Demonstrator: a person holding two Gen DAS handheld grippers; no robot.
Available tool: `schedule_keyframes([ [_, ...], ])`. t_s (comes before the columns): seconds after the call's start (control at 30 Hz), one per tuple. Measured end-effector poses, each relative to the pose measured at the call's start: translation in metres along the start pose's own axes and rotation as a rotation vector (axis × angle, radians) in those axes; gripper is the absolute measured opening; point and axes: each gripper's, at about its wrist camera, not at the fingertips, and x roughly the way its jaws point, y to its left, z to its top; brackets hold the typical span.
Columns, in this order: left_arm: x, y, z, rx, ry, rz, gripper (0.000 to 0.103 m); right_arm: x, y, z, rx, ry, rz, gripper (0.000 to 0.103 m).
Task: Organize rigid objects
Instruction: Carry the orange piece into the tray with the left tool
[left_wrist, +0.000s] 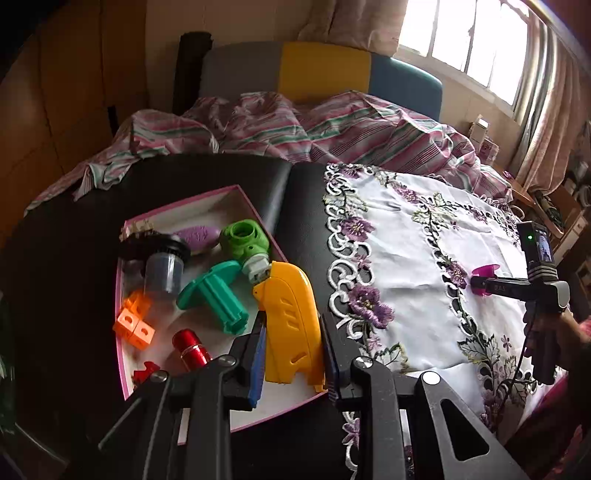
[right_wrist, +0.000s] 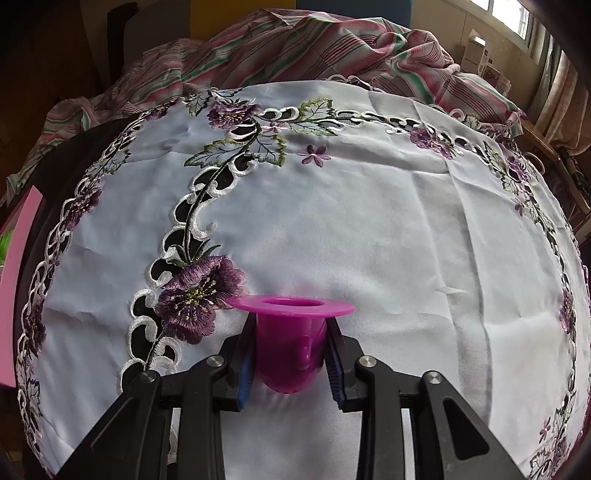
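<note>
Our left gripper (left_wrist: 293, 328) brackets the yellow plastic housing (left_wrist: 290, 325) in the pink-rimmed box (left_wrist: 236, 190); whether it grips, we cannot tell. Our right gripper (right_wrist: 290, 347) clamps the magenta flanged plastic cup (right_wrist: 290, 339) over the embroidered white cloth (right_wrist: 369, 221).

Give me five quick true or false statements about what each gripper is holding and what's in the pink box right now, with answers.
1. The right gripper grips a magenta flanged piece. True.
2. The left gripper straddles a yellow part. True.
3. The yellow part lies on the embroidered cloth. False: it is over the pink box.
4. The box holds a red cylinder. True.
5. The green ring piece sits on the cloth. False: it is in the box.
</note>
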Motion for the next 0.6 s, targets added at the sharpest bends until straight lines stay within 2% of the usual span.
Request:
schedule_keyframes([
  [0.13, 0.006, 0.026, -0.014, -0.037, 0.034, 0.001, 0.027, 0.0, 0.001, 0.0, -0.008, 0.0, -0.007, 0.032],
  [0.33, 0.002, 0.079, -0.03, -0.173, 0.064, -0.046, 0.027, 0.0, 0.002, 0.001, -0.012, 0.003, -0.014, 0.032],
  [0.5, 0.012, 0.07, -0.02, -0.172, 0.066, -0.124, 0.027, 0.0, 0.002, 0.001, -0.01, 0.005, -0.016, 0.032],
  [0.6, 0.029, 0.055, -0.016, -0.163, 0.12, -0.178, 0.027, 0.0, 0.001, 0.001, -0.007, 0.007, -0.012, 0.032],
])
